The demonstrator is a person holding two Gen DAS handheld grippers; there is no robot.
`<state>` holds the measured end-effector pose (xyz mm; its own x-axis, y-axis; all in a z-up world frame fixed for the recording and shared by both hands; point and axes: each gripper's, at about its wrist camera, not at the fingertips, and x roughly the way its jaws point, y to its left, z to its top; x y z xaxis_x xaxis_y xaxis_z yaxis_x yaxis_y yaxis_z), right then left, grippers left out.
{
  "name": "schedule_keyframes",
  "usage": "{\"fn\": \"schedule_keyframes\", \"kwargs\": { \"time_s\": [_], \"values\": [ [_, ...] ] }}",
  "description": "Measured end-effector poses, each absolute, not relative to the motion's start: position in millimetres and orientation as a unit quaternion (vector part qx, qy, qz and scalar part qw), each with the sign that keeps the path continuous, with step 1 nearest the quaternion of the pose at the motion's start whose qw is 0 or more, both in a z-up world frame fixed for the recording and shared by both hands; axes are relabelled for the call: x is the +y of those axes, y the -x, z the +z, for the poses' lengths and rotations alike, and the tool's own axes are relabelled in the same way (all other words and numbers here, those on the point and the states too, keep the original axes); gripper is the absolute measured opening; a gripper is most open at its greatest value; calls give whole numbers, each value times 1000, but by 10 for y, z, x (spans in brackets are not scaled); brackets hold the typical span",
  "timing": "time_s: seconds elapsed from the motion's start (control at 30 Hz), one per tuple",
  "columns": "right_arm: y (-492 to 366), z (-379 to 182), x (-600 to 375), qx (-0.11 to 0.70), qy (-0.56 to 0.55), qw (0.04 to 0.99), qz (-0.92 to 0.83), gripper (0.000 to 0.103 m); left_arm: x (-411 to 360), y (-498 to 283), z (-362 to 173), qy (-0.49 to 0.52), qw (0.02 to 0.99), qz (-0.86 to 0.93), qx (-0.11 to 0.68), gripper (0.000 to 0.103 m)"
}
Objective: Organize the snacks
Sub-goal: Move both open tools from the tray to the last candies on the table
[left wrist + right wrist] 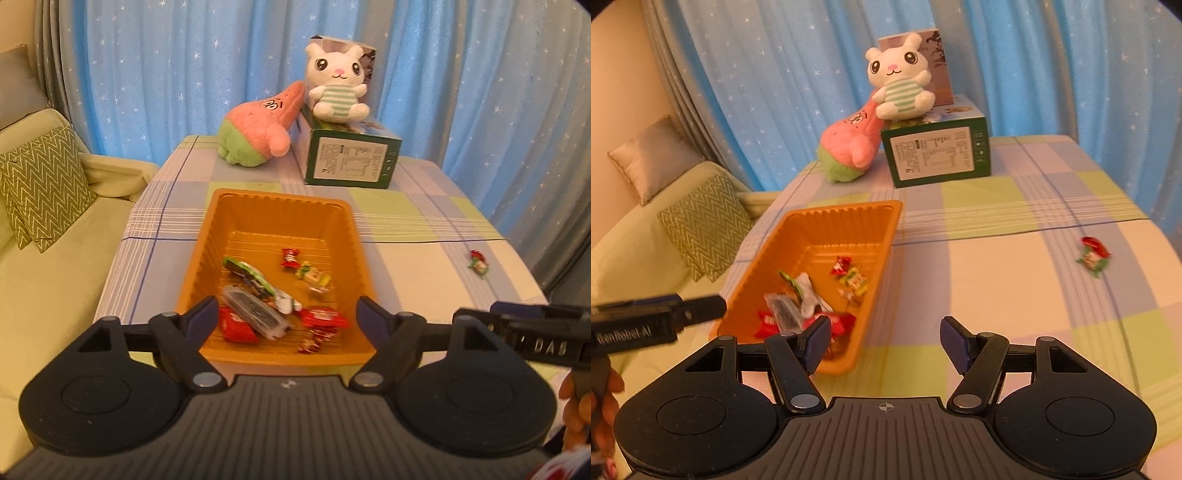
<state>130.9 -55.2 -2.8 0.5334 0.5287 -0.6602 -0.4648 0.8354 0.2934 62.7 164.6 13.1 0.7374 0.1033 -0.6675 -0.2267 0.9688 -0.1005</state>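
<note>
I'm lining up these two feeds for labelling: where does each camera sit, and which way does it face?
Left wrist: on the left hand-held gripper, looking forward and down over the orange tray; its open fingers show, plus the right hand-held gripper's side and a hand at the right edge.
Right wrist: on the right hand-held gripper, facing the checked tablecloth right of the tray; open fingers, the left one's side at the left edge.
Shared: tray, loose candy, plush toys, green box, blue curtain.
</note>
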Motion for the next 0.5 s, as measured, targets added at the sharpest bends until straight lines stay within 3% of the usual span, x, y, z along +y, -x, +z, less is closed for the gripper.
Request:
{"fn": "schedule_keyframes", "kwargs": {
  "time_s": [0.13,0.5],
  "values": [
    [-1175,11,-761,390,-41,879,270,65,1458,-499,186,100,930,80,345,87],
    [-1021,62,-1345,394,-67,887,231,65,1015,-346,227,93,931,56,349,88]
  ]
}}
